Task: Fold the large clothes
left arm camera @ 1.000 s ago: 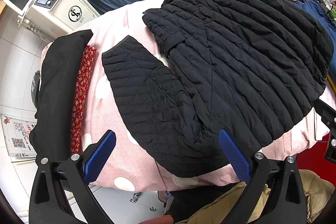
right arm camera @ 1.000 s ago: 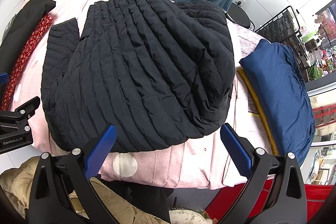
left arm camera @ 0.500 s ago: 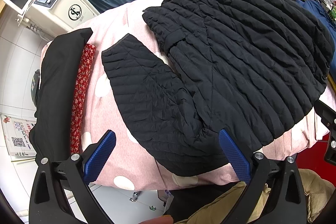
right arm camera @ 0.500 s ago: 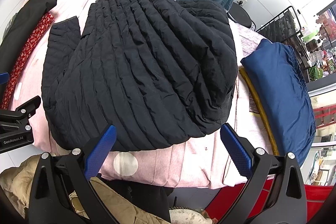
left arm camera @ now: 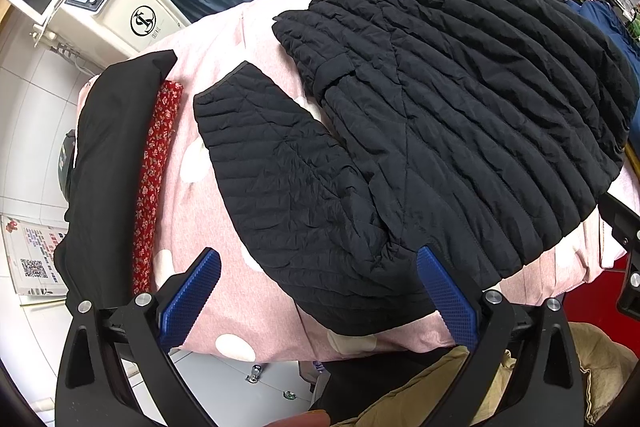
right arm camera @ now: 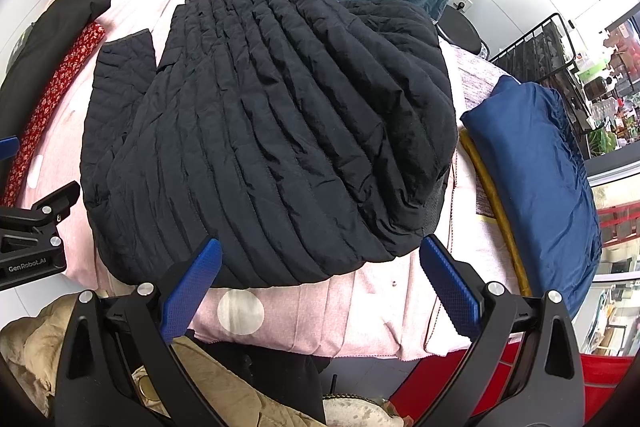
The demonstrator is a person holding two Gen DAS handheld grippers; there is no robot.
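Black quilted puffer jacket [left arm camera: 460, 131] lies spread on a pink, white-dotted bedcover [left arm camera: 256, 291], one sleeve [left arm camera: 280, 163] reaching toward its left edge. Both claws hover at the cover's near edge with blue-padded fingers wide apart, holding nothing: the left gripper [left arm camera: 318, 291] frames the sleeve's shoulder end, the right gripper [right arm camera: 320, 281] the jacket's hem. A folded black cloth [left arm camera: 108, 163] and red floral strip [left arm camera: 154, 163] lie left; a folded navy-blue cloth [right arm camera: 536, 163] lies right.

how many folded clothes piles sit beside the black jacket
2: a black-and-red stack along the jacket's left, and a navy bundle to its right. More may be hidden.
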